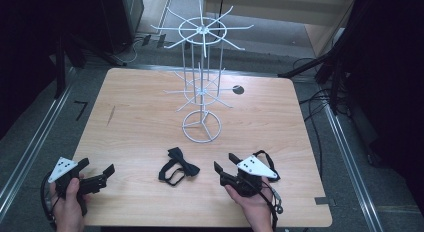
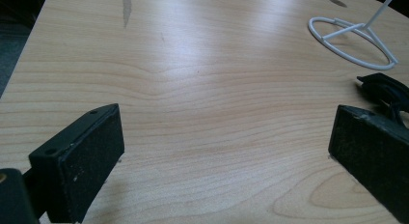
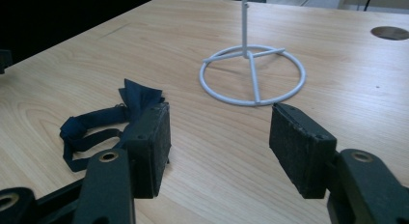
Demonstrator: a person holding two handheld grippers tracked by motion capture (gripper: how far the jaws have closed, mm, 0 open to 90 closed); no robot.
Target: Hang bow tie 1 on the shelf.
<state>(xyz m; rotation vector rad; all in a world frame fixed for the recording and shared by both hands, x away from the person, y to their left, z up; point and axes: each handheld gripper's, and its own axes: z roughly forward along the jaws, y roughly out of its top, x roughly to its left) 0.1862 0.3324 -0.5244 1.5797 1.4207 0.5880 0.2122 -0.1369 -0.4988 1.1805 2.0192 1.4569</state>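
Bow tie [image 1: 178, 167] lying flat on the table [image 1: 150, 122], just left of the right gripper [image 1: 225, 164], whose jaws are standing partly apart with nothing between them. The approach step appears to be under way; next, the jaws need to be straddling the fabric. Its long axis is running from the strap loop near the person to the knot pointing toward the white wire stand [image 1: 201, 126]. The left gripper [image 1: 97, 170] is waiting wide open and empty.

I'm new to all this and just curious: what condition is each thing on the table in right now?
Bow tie: lying flat on the table, strap looped, untouched.
White wire stand: upright, its arms bare.
Left tool: open, nothing between its jaws.
Right tool: open, beside the bow tie, holding nothing.
Table: bare wood, one dark round hole near the far edge.
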